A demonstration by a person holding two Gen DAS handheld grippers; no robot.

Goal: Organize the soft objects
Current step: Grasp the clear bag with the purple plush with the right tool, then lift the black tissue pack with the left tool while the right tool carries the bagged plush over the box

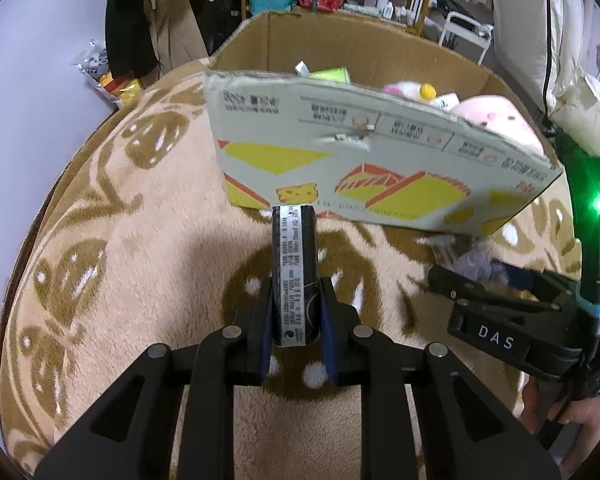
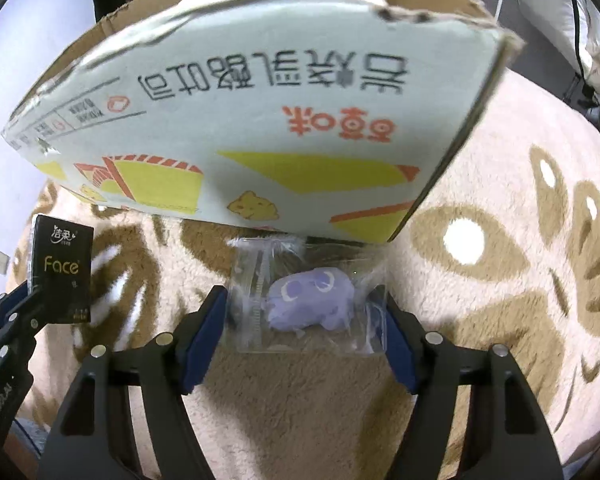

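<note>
My left gripper point(image 1: 295, 300) is shut on a black tissue pack point(image 1: 294, 272) and holds it upright just before the cardboard box point(image 1: 380, 152); the pack also shows in the right wrist view point(image 2: 62, 268). My right gripper point(image 2: 304, 308) is open, its fingers on either side of a purple plush toy in a clear bag point(image 2: 312, 304) that lies on the blanket right against the box's point(image 2: 260, 120) front wall. The box holds a pink plush point(image 1: 496, 116) and other soft things.
A beige and brown patterned blanket point(image 1: 120, 260) covers the surface. Snack packets point(image 1: 104, 76) lie at the far left edge. Clothes hang behind, and a shelf with bottles point(image 1: 380, 0) and a white cart point(image 1: 468, 32) stand beyond the box.
</note>
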